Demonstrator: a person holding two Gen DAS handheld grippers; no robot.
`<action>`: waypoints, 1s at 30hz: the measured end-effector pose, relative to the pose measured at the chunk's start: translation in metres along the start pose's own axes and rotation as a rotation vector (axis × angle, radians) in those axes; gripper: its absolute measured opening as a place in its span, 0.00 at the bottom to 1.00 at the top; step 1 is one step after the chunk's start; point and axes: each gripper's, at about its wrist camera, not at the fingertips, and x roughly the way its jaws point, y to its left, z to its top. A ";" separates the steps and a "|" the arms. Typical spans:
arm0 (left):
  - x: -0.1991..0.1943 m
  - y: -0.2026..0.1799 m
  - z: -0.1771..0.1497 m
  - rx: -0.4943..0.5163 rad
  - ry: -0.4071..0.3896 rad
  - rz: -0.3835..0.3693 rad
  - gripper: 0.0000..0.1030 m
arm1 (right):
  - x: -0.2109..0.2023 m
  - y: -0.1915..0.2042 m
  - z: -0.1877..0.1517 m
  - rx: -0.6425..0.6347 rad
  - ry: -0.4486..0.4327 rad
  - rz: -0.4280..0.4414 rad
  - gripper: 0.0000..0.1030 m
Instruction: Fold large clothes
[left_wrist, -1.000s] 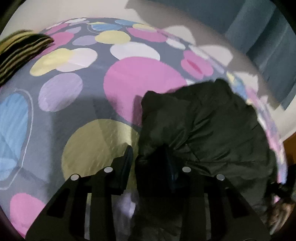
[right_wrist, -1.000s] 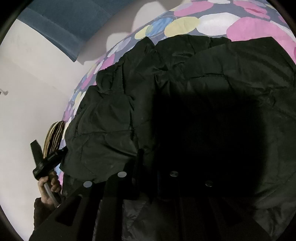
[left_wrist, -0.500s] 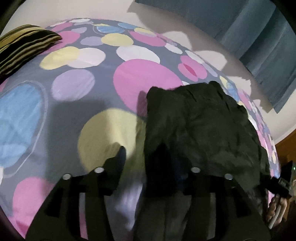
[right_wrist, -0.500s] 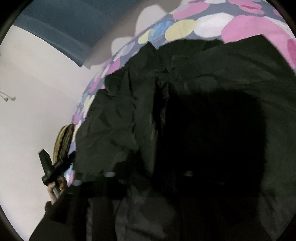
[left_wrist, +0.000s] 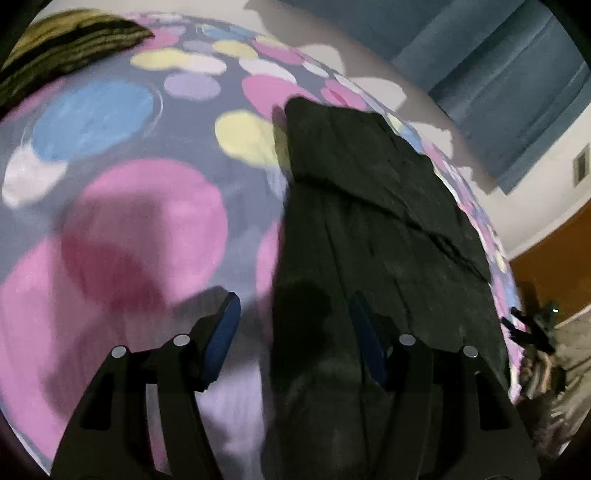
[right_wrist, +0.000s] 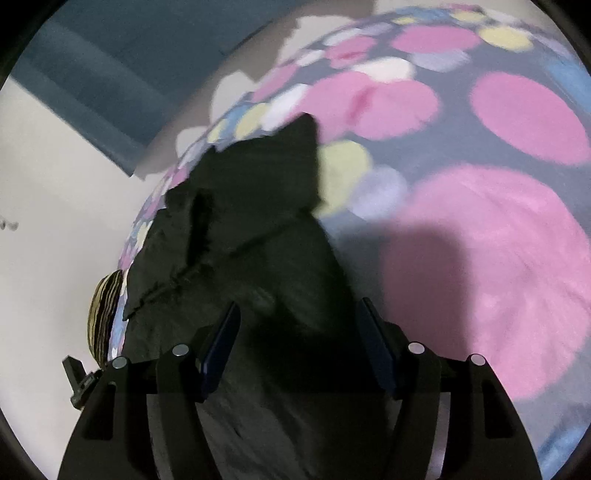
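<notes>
The left gripper (left_wrist: 293, 336) stood with its jaws wide apart, having just been opening; its blue pads (left_wrist: 221, 336) pressed on nothing, and the near edge of the black garment (left_wrist: 369, 229) lay below the gap, towards the right-hand finger. The right gripper (right_wrist: 297, 341) likewise had its jaws wide, having just been opening, with dark cloth beneath the gap and no pad bearing on it.

The black garment (right_wrist: 251, 229) lay spread on the bedcover (left_wrist: 122, 206), a grey sheet printed with pink, yellow, blue and white circles. A folded upper layer crossed the garment's far part with a diagonal edge. In the left wrist view, the right gripper (left_wrist: 532, 328) showed small at the garment's right side.

Farther off, a striped yellow-and-black cushion (left_wrist: 62, 48) rested at the bed's far corner. Beyond the bed hung a blue curtain (left_wrist: 480, 74) against a pale wall (right_wrist: 55, 221).
</notes>
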 end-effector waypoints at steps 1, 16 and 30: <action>-0.002 -0.001 -0.006 0.004 0.008 -0.005 0.59 | -0.004 -0.007 -0.006 0.005 0.015 0.002 0.63; -0.021 -0.015 -0.088 -0.047 0.095 -0.214 0.59 | -0.024 -0.003 -0.085 -0.117 0.229 0.163 0.63; -0.018 -0.031 -0.101 0.004 0.108 -0.160 0.18 | -0.026 0.003 -0.102 -0.179 0.235 0.122 0.18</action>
